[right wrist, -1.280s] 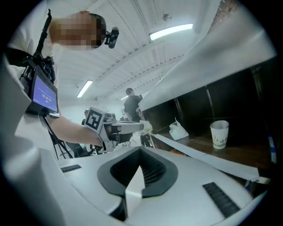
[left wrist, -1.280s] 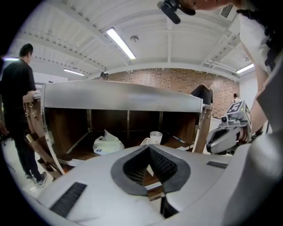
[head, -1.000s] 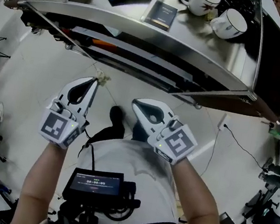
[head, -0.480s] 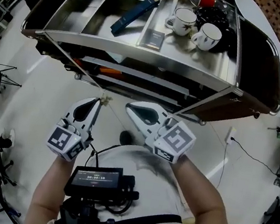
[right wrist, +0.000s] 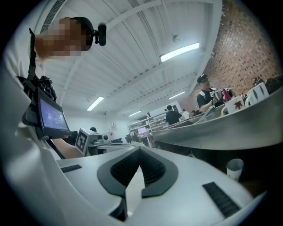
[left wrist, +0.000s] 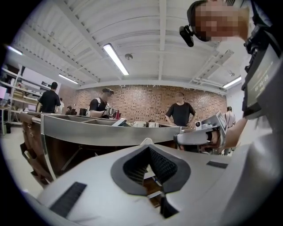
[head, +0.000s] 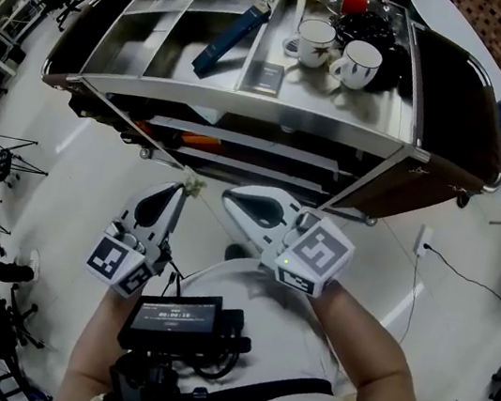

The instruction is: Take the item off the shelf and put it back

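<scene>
Hand-held grippers: 2, side by side close to the body. Left hand-held gripper (head: 179,190): jaws pressed together, nothing between them. Right hand-held gripper (head: 231,201): likewise closed and empty. Both tips point toward the shelf (head: 248,104), short of its front rim.

Shelf top, counted: blue box (head: 230,39), 1; dark card (head: 266,77), 1; mugs (head: 314,40), 2; red-capped bottle (head: 344,0), 1.

The blue box lies slanted in a middle compartment, ahead of the left hand-held gripper and well apart from both. The card is just right of it across a divider, the mugs are beyond the card, and the bottle is farthest.
</scene>
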`<state>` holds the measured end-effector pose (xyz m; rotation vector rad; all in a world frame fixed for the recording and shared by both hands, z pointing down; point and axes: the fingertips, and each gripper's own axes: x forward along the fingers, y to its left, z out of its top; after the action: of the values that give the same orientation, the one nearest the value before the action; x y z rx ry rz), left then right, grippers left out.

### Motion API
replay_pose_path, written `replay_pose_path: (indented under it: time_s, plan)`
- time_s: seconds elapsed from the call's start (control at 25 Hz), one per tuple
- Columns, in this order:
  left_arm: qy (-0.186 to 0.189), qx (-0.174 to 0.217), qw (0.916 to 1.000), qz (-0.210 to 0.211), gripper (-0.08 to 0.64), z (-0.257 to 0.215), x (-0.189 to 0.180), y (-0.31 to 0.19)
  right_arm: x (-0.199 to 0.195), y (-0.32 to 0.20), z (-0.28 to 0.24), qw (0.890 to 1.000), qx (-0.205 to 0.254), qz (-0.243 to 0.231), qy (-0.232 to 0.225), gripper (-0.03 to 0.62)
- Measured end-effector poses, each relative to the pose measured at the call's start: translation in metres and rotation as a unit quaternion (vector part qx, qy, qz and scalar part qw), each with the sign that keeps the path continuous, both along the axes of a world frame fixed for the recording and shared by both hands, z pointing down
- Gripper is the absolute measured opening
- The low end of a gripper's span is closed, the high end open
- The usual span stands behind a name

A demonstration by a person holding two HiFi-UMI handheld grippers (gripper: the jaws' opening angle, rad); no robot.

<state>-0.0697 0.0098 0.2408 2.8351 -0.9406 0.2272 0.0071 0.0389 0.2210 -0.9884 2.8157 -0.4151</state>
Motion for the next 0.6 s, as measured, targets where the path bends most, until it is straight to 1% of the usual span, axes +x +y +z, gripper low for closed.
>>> replay_pose_path:
  time_s: [0.08, 0.16, 0.28, 0.44, 0.52, 0.6]
  plan:
    - [0.008, -0.003, 0.9999, 0.011, 0.003, -0.006, 0.008, 0.004, 0.0, 0.001, 0.007, 1.0, -0.006, 0.001, 0.006, 0.005]
    - [0.013, 0.001, 0.9998, 0.014, 0.003, -0.007, 0.011, 0.005, 0.001, 0.002, 0.011, 1.0, -0.009, 0.0, 0.011, 0.005]
    - [0.018, -0.004, 0.9996, 0.023, 0.003, -0.01, 0.017, 0.008, 0.003, 0.002, 0.014, 1.0, -0.012, 0.001, 0.013, 0.005]
    - [0.017, -0.001, 0.9996, 0.023, 0.003, -0.006, 0.013, 0.007, 0.003, 0.002, 0.016, 1.0, -0.013, 0.002, 0.013, 0.005]
    - [0.028, -0.002, 0.9991, 0.031, 0.003, -0.011, 0.017, 0.011, 0.001, 0.003, 0.016, 1.0, -0.013, 0.002, 0.014, 0.005]
    - [0.034, 0.004, 0.999, 0.029, 0.005, -0.012, 0.014, 0.01, 0.0, 0.004, 0.017, 1.0, -0.012, 0.002, 0.015, 0.005]
